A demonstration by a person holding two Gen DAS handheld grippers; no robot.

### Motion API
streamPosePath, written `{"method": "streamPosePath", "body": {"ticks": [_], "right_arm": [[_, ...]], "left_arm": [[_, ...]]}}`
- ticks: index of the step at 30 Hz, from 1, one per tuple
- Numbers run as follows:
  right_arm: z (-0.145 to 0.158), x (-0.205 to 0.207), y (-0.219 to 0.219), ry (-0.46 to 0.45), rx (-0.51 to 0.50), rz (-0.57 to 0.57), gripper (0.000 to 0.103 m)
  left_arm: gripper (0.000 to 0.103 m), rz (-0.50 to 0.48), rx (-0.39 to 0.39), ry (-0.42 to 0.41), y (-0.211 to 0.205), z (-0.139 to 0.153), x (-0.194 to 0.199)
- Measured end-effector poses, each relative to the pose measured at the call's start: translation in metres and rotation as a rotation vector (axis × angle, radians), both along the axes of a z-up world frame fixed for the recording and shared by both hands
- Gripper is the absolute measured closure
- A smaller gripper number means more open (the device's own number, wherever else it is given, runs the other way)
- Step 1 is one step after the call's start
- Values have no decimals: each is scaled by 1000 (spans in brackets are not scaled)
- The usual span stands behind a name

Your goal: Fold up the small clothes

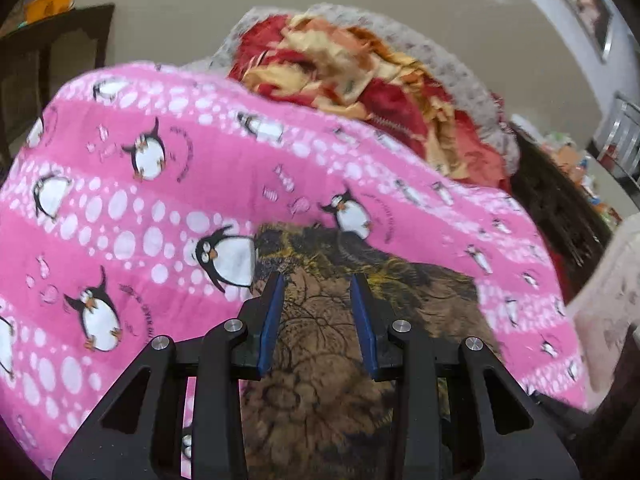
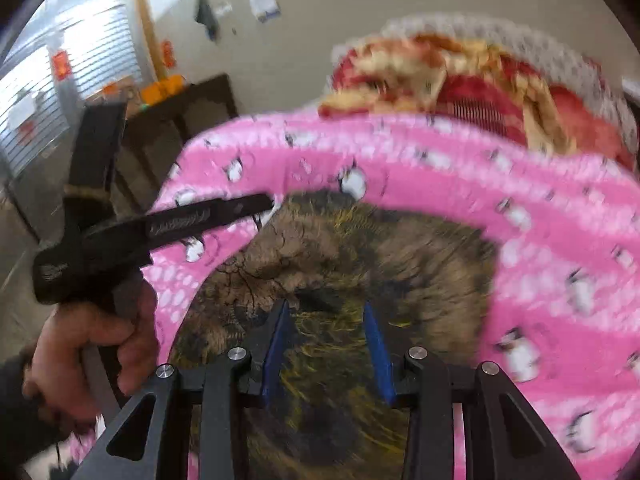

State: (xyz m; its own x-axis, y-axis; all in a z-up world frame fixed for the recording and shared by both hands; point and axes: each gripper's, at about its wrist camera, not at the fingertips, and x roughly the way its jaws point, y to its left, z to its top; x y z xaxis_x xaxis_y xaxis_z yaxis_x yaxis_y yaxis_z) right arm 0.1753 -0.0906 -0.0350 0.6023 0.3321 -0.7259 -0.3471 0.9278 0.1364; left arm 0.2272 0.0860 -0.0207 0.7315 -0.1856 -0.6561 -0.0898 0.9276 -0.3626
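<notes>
A brown patterned cloth (image 1: 320, 344) lies in the lower middle of both frames, on a pink penguin blanket (image 1: 160, 184). The left gripper (image 1: 318, 280) and right gripper (image 2: 326, 308) hang over it, jaws apart and empty. A red-yellow heap (image 1: 360, 80) sits at the top.

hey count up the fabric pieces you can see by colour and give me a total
Pink penguin-print cloth: 1
Brown and yellow patterned cloth: 1
Red and orange cloth: 1
Grey-white lacy cloth: 1
Total: 4
</notes>
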Motion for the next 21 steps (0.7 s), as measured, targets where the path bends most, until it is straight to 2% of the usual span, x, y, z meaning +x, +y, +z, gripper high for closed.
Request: {"method": "streamPosePath", "body": {"ticks": [1,2,3,4,5,8,11,14,15,17,19,21], "right_arm": [[-16,9,-4,12,-57,-45,67],[-23,14,-10,22,-78,-70,79],[-36,18,-27,49,-34,-98,83],[-39,17,-36,37,18,-108,92],[-42,15,-43,21,46,-109,93],[-47,11,-38,-41,-15,-84,93],[-48,15,-38,-34,-6,-79,93],[-44,19,-36,-4,15,-63,92],[-37,19,-34,30,-13,-46,92],[-14,6,-29,60,-35,-49,90],[8,-17,-25,30,-45,-12,90],[20,-43,-16,13,-106,18,89]], "left_arm": [[71,-11,-9,12,-4,-7,5],[71,-22,-10,27,-8,-13,9],[71,-41,7,56,-16,-26,14],[67,-53,26,73,-22,-35,17],[66,-63,37,85,-25,-44,19],[67,-43,-23,87,-18,-51,23],[67,-48,-30,98,-17,-53,26],[66,-82,22,141,-21,-43,26],[66,-99,40,164,-21,-34,25],[66,-105,13,144,-11,-13,8],[66,-139,-6,95,-3,8,-29],[66,-167,21,91,-5,15,-66]]}}
